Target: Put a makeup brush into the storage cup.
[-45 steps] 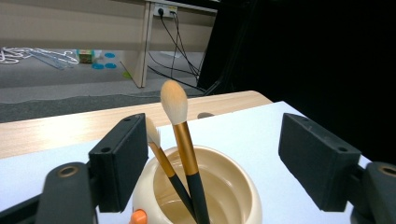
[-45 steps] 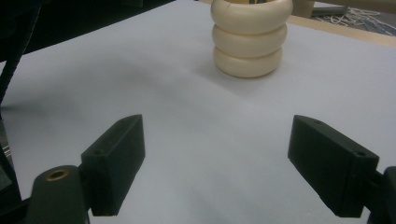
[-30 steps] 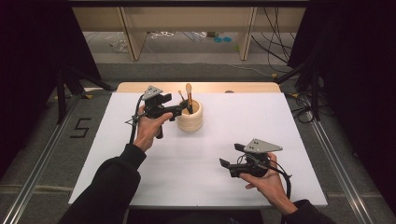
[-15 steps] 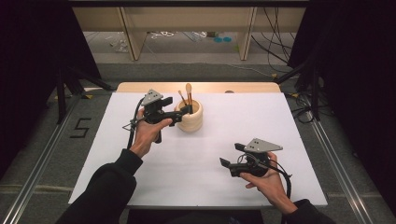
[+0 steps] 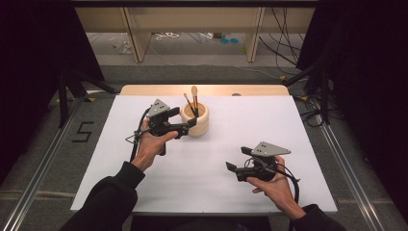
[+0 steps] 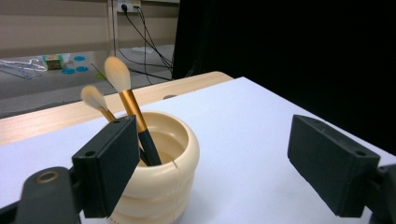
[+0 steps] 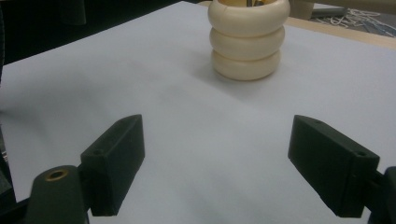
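Sitting at a white table (image 5: 298, 120), a person is holding a two-jaw gripper in each hand. A cream ribbed holder (image 5: 196, 120) is standing upright toward the far middle of the table, with two makeup brushes (image 5: 194, 100) leaning inside it, bristles up.

Over the last second the left gripper (image 5: 190, 126) has been edging toward the holder; its jaw tips are now right at the holder's near-left wall. The holder and brushes are standing where they stood before. The right gripper (image 5: 232, 169) has been staying put near the front right, well apart from the holder. Judging from this, the left hand is closing in on the holder or a brush, and no grasp has been made yet.

The left gripper view is showing what the high view cannot: the left gripper's jaws are spread wide, one pad sitting in front of the holder (image 6: 159, 172), the other hanging over bare table, and nothing is between them. It is also showing the taller brush (image 6: 130, 107) with its gold ferrule and dark handle, and the shorter brush (image 6: 95, 100) behind it.

The right gripper view is looking low across the table, its jaws wide apart and empty, with the holder (image 7: 247, 39) seen from the side as three stacked rings.
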### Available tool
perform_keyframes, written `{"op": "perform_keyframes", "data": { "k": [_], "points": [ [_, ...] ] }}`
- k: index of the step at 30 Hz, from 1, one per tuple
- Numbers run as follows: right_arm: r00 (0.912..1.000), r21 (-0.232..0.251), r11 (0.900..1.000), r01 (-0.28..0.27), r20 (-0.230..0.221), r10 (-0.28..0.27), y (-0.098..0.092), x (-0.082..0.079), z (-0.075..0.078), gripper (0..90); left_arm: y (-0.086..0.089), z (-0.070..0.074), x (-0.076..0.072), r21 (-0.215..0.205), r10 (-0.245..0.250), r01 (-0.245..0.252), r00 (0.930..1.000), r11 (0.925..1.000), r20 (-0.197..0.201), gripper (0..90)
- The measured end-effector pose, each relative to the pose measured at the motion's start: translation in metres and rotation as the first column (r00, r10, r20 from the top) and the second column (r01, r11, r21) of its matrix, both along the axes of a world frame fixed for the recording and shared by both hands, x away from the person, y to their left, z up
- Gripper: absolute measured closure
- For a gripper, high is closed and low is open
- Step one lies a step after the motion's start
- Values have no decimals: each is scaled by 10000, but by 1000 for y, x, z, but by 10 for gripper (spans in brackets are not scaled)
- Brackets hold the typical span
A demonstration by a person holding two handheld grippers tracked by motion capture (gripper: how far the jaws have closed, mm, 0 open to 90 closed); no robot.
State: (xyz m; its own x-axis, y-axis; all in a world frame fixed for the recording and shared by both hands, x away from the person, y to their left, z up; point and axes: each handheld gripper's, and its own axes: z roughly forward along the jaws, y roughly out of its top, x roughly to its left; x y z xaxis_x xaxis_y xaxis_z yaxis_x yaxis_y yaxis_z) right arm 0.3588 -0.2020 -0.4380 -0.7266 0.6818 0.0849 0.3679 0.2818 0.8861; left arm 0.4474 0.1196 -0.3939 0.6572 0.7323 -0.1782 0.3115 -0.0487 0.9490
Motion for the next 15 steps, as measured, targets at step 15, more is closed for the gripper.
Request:
{"op": "perform_keyframes", "data": {
  "k": [15],
  "points": [
    [9999,197,9997,107,-59,-106,1,-3,2,193,3,-17,-37,78,-431,431,9991,9990,22,163]
  ]
}}
